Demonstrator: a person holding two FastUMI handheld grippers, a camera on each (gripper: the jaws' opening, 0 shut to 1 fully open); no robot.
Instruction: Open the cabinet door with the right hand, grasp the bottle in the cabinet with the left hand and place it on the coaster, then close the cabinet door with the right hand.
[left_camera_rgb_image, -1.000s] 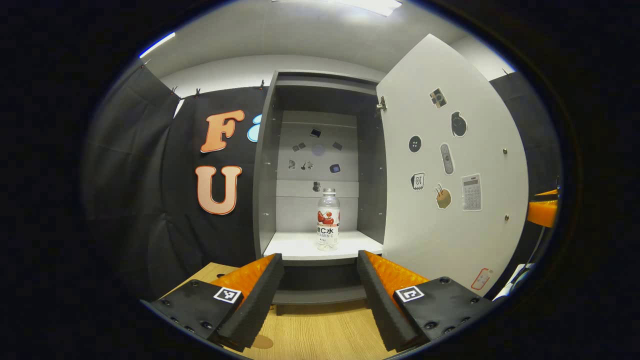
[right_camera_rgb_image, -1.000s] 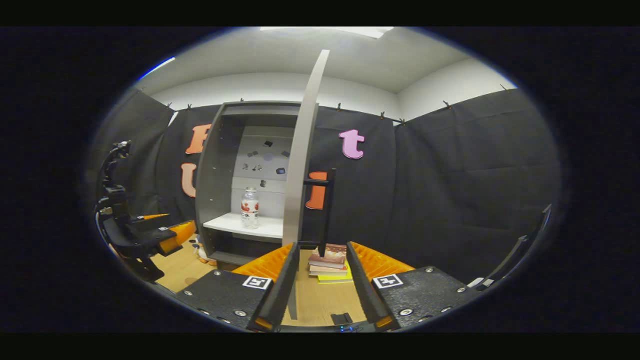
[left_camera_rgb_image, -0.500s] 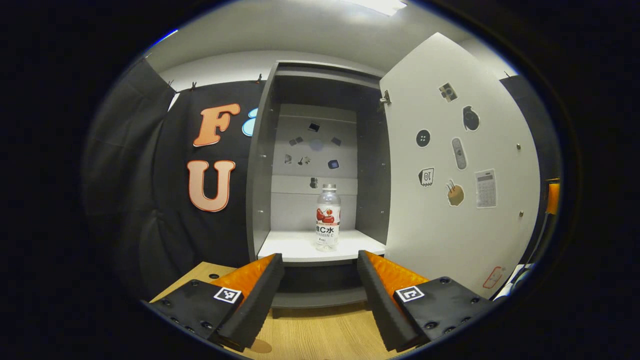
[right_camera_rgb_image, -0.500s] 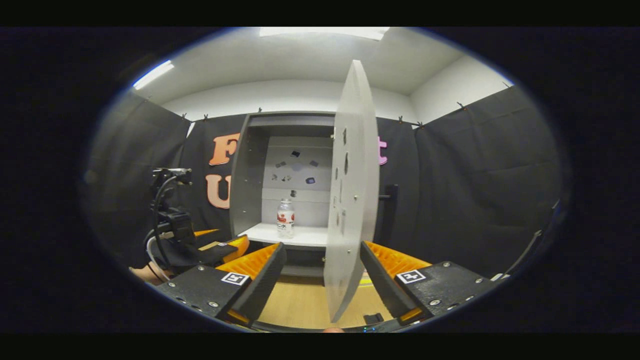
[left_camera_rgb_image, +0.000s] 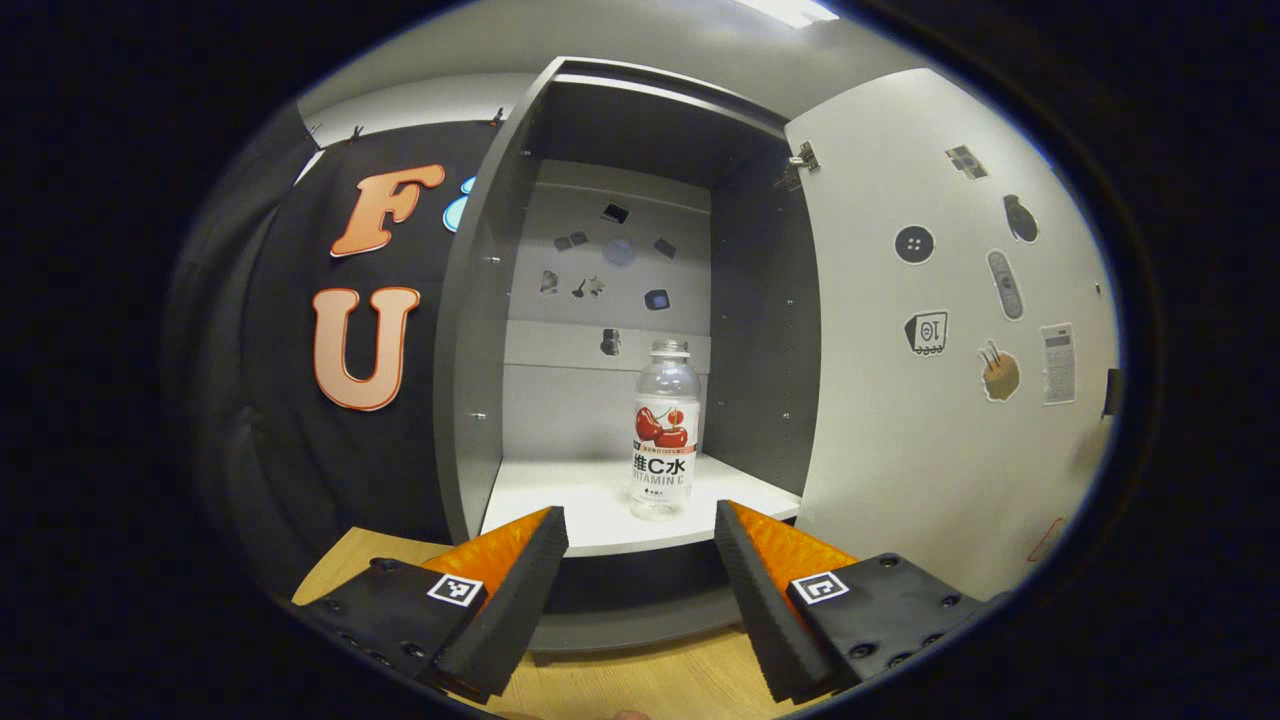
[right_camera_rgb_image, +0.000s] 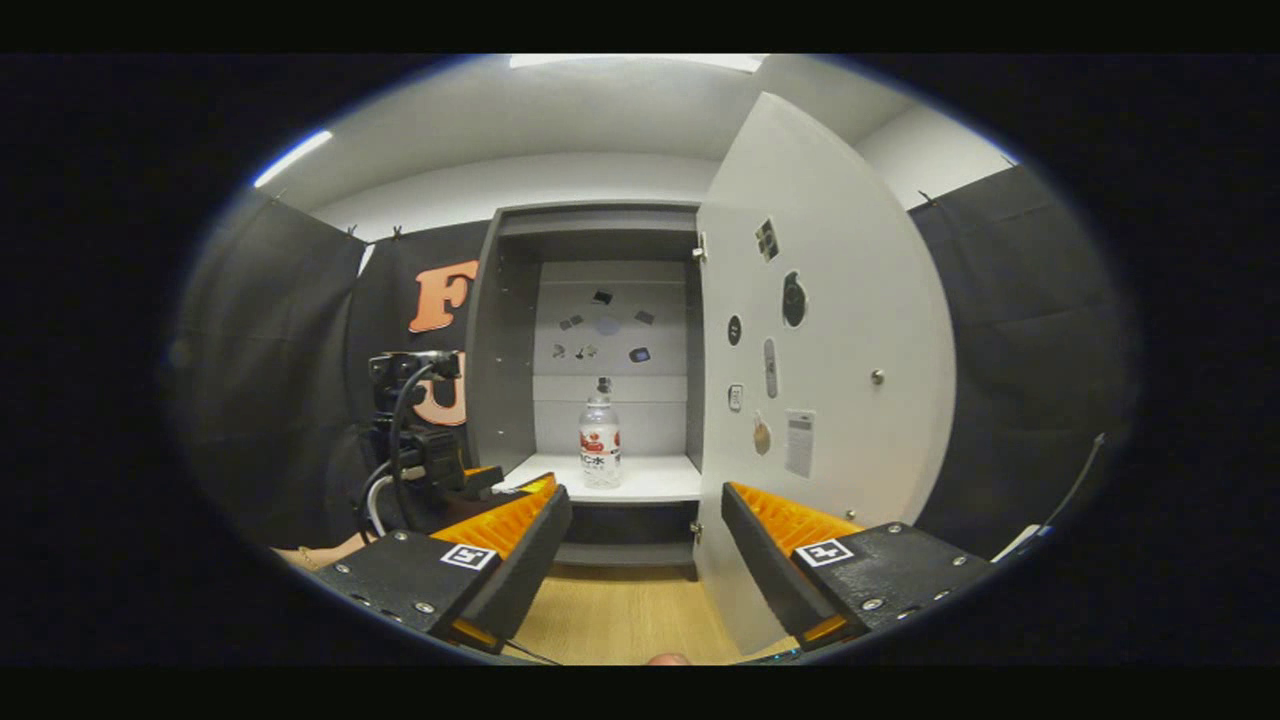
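left gripper view near cabinet (left_camera_rgb_image: 640, 130), right gripper view farther

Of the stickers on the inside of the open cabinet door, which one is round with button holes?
The dark round sticker high on the cabinet door, nearest the hinge side; the others are oblong, square or irregular.

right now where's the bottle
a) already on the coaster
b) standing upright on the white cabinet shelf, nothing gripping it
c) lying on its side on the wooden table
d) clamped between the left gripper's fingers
b: the bottle stands upright on the white shelf, beyond the open left gripper.
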